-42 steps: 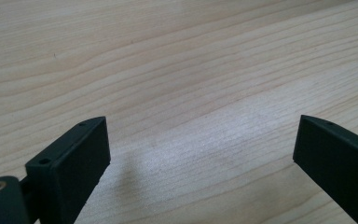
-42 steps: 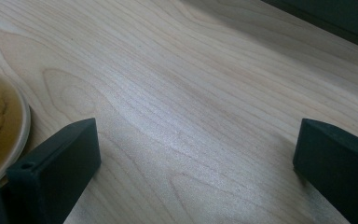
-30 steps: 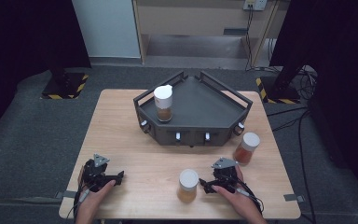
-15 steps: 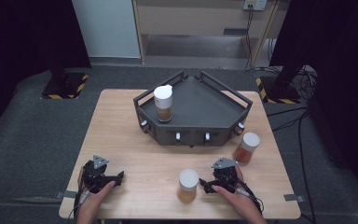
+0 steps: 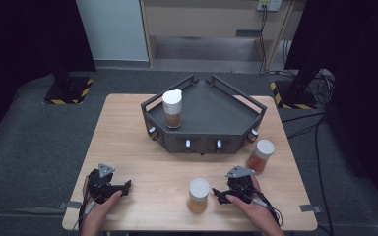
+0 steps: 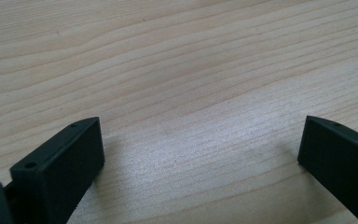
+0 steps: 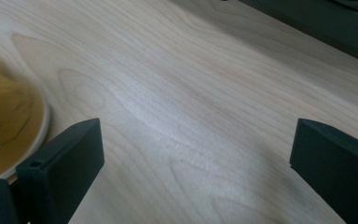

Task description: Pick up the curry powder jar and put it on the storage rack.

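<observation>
A white-capped jar (image 5: 198, 195) of amber stuff stands near the table's front edge; its base (image 7: 7, 133) shows at the left of the right gripper view. My right gripper (image 5: 218, 194) rests just right of it, open, with only bare wood between its jaws (image 7: 193, 154). A second jar (image 5: 261, 156) stands at the right, and a third (image 5: 172, 109) stands inside the dark tray (image 5: 216, 110). My left gripper (image 5: 124, 187) lies at the front left, open over bare wood (image 6: 200, 149).
The dark angular tray with raised rails takes up the back middle of the wooden table (image 5: 128, 142). Its front wall (image 7: 326, 28) shows at the top right of the right gripper view. Dark floor surrounds the table.
The right gripper has edged slightly left, nearer the front jar. The left gripper and the jars stay put.
</observation>
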A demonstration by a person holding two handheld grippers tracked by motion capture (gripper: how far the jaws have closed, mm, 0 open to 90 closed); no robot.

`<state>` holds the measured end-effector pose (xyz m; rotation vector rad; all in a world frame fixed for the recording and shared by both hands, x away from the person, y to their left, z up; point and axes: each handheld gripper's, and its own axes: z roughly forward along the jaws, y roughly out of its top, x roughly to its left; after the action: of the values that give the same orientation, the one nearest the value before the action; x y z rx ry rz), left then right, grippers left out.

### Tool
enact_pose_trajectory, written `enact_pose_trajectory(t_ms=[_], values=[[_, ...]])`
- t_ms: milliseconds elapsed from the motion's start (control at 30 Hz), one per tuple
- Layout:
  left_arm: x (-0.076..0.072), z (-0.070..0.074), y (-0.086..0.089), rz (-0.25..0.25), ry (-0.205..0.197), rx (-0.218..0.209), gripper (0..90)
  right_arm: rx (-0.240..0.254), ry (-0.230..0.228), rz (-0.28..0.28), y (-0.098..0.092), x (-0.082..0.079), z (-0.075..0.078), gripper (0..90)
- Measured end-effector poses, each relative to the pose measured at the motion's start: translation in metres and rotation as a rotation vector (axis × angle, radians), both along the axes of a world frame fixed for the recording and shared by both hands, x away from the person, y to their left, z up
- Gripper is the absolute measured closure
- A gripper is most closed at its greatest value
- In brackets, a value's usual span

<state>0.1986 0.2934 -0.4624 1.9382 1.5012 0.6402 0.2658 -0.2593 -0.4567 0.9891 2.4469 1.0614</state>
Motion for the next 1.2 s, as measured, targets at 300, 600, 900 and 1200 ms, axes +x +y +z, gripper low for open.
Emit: enact_pose_trajectory(t_ms=[300,600,900,1200], values=[[0.000,0.000,-0.001,0.003,0.000,0.000,0.0,0.030,-0.018,0.015,-0.018,-0.023,0.012,3.0],[0.000,0.000,-0.001,0.003,-0.001,0.000,0.0,0.044,-0.038,0.051,-0.020,-0.044,0.022,2.7],[0.000,0.000,0.000,0.000,0.000,0.000,0.0,0.043,-0.049,0.090,-0.013,-0.052,0.031,3.1],[0.000,0.000,0.000,-0.002,-0.001,0.000,0.0,0.045,-0.067,0.117,-0.005,-0.054,0.039,3.7]])
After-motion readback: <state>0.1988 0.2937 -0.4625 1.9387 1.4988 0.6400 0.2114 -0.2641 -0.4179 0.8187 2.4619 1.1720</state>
